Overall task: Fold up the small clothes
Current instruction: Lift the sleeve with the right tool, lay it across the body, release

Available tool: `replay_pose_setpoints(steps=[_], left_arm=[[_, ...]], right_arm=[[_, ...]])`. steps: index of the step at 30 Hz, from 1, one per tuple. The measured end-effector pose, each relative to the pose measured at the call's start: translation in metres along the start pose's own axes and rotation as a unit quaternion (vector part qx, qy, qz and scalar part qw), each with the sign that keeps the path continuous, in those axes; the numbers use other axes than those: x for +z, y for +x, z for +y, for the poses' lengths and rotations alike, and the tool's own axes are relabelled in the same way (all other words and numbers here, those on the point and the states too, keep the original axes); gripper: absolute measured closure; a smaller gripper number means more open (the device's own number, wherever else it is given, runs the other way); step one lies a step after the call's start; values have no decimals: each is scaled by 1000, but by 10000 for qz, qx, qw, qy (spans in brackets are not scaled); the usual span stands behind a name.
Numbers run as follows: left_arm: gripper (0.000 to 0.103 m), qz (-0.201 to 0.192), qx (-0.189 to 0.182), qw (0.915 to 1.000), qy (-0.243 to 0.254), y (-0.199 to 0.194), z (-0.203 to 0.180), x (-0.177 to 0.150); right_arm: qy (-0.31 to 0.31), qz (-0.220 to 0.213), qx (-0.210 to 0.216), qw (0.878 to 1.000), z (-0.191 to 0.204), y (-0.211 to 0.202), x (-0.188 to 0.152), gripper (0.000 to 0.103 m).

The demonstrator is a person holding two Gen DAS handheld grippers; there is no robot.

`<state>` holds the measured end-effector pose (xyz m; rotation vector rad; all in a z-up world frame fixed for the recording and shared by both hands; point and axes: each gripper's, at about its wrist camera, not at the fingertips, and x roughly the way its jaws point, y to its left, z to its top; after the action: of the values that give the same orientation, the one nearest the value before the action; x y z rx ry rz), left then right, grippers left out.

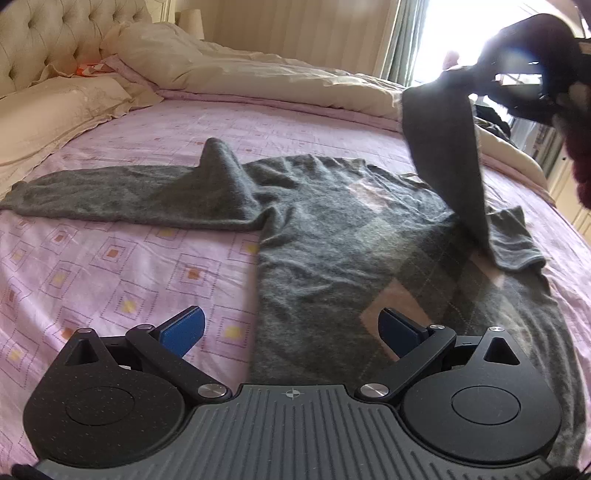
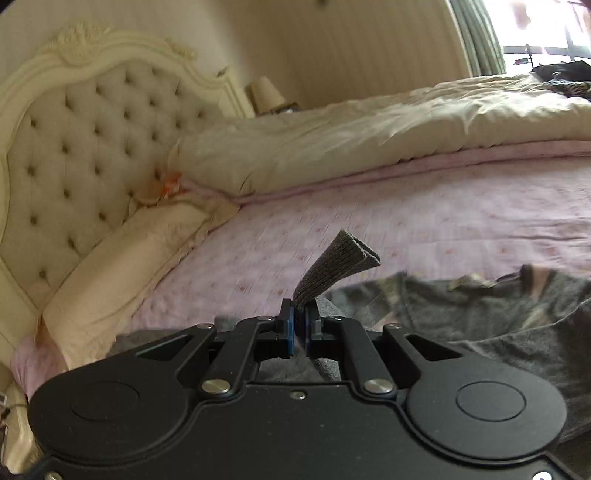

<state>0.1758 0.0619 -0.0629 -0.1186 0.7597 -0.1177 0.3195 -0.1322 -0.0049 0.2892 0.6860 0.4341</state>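
A grey argyle sweater (image 1: pixel 332 236) lies flat on the pink bed sheet (image 1: pixel 110 258). Its left sleeve (image 1: pixel 129 192) stretches out to the left, bunched near the shoulder. My left gripper (image 1: pixel 291 328) is open and empty, low over the sweater's hem edge. My right gripper (image 2: pixel 300 314) is shut on the cuff (image 2: pixel 332 269) of the right sleeve. In the left wrist view the right gripper (image 1: pixel 528 85) holds that sleeve (image 1: pixel 450 158) lifted high above the sweater's right side. The sweater's neckline shows in the right wrist view (image 2: pixel 498 306).
A cream duvet (image 1: pixel 258 74) is heaped along the far side of the bed. Pillows (image 1: pixel 55 103) and a tufted headboard (image 2: pixel 74 155) stand at the left. A window (image 1: pixel 461 29) and curtains are at the far right.
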Motion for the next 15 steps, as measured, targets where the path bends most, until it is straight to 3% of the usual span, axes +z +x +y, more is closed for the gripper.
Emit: replay_pose_setpoints(steps=[1,5,7,15], left_arm=[[1,18,16,10000,-15,0,4,0],[1,79,110,9999,-17,0,18,0],[1,70,149,9999,32,-4,22,0],[1,-197,125,9992,340,-3,15,21]], right_arm=[[-41,104,5,9999,3,9,-10,82],[-131,236,-84,9996,9,18,-38,80],[-158,225,-217,9994,2,10,-47,71],[27,135,-1088,9940,-71,-44,-65,69]])
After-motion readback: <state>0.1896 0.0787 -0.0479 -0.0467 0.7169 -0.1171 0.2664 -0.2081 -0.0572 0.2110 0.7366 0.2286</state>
